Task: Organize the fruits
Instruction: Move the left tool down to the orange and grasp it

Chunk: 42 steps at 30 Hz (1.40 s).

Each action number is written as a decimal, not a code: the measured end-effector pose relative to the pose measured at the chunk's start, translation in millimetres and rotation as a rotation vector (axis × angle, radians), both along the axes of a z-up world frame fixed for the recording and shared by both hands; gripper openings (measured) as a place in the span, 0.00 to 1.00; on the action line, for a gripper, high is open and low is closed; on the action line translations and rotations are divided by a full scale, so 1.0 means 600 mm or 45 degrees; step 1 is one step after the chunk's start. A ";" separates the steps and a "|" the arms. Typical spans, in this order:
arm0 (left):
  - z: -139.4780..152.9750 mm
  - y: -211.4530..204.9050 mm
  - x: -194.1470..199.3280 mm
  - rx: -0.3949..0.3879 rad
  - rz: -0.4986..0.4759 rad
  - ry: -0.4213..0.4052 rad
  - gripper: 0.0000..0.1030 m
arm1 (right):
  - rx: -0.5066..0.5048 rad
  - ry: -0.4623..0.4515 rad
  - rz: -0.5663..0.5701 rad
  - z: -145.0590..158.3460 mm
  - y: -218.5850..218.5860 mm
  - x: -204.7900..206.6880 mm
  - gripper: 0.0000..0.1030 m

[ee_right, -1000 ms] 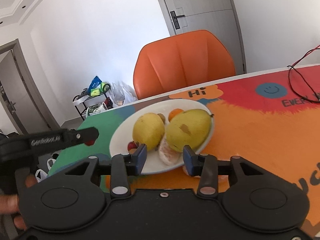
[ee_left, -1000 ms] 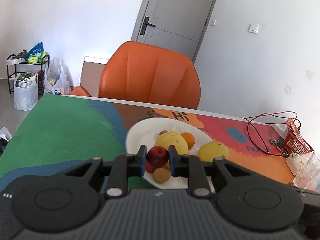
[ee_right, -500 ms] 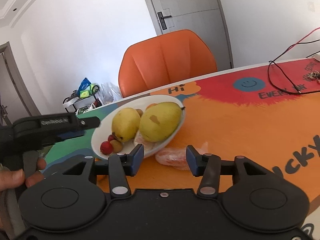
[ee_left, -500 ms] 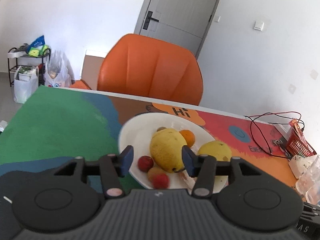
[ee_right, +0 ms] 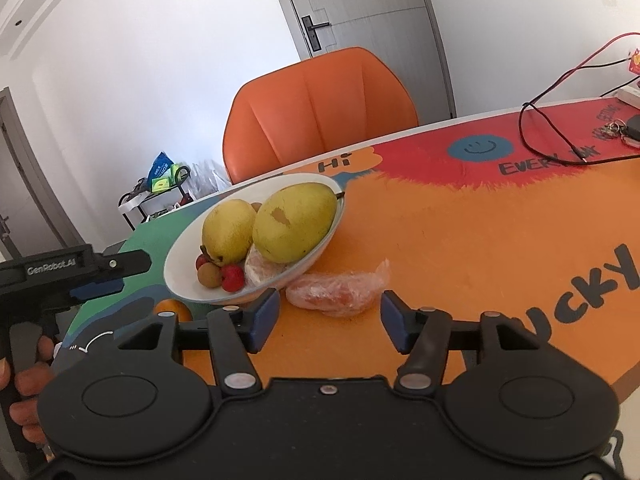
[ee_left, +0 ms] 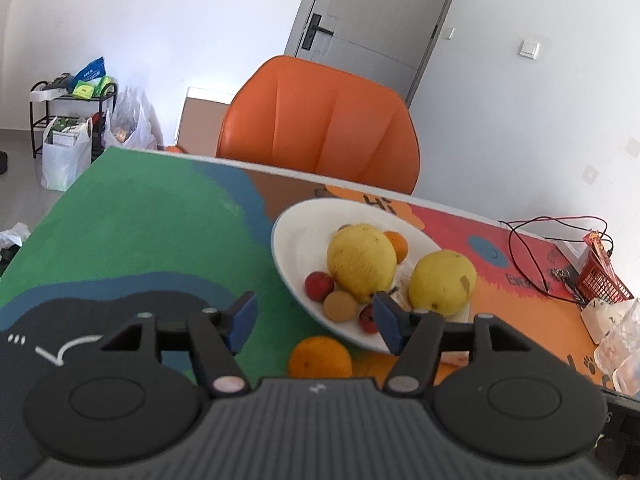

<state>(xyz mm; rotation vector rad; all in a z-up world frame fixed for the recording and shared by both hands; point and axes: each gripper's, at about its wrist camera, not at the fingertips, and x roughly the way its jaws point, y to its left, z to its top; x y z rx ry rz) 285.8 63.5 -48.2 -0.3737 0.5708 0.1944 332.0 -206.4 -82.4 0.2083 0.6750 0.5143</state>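
Your left gripper [ee_left: 314,320] has just opened, dropping the red fruit [ee_left: 319,286] into the plate [ee_left: 292,240]. Your right gripper [ee_right: 326,320] has also just widened, empty, the wrapped fruit [ee_right: 338,290] at its 12 o'clock on open bench [ee_right: 460,240].

White plate [ee_left: 292,248] — yellow pears [ee_left: 362,260], orange chair [ee_left: 320,128] — multicolour tablecloth [ee_left: 140,220].

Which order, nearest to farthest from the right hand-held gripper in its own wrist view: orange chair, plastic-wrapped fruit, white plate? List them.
1. Plastic-wrapped fruit: on the table just ahead of the open right hand-held gripper, not gripped.
2. White plate: behind the wrapped fruit, to the left, holding pears and small fruits.
3. Orange chair: beyond the table's far edge.
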 end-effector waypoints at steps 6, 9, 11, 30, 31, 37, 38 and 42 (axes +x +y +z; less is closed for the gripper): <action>-0.016 -0.002 -0.014 -0.027 0.002 0.047 0.65 | -0.001 -0.002 -0.002 -0.004 -0.003 -0.011 0.67; -0.022 -0.003 -0.021 -0.032 0.009 0.057 0.65 | 0.000 0.002 0.004 -0.005 -0.003 -0.018 0.71; -0.025 -0.004 -0.027 -0.031 0.014 0.065 0.65 | -0.013 -0.010 0.007 -0.005 -0.001 -0.024 0.74; -0.048 -0.026 -0.017 0.044 -0.019 0.110 0.75 | -0.092 -0.068 0.036 -0.011 0.018 -0.056 1.00; -0.048 -0.029 -0.014 0.049 -0.023 0.103 0.75 | -0.092 -0.067 0.032 -0.011 0.016 -0.056 1.00; -0.052 -0.040 0.003 0.066 -0.019 0.094 0.74 | -0.098 -0.069 0.016 -0.010 0.010 -0.050 1.00; -0.053 -0.042 0.006 0.075 -0.019 0.094 0.73 | -0.102 -0.072 0.015 -0.010 0.009 -0.048 1.00; -0.061 -0.040 0.017 0.076 -0.018 0.106 0.70 | -0.106 -0.081 0.032 -0.008 0.007 -0.034 1.00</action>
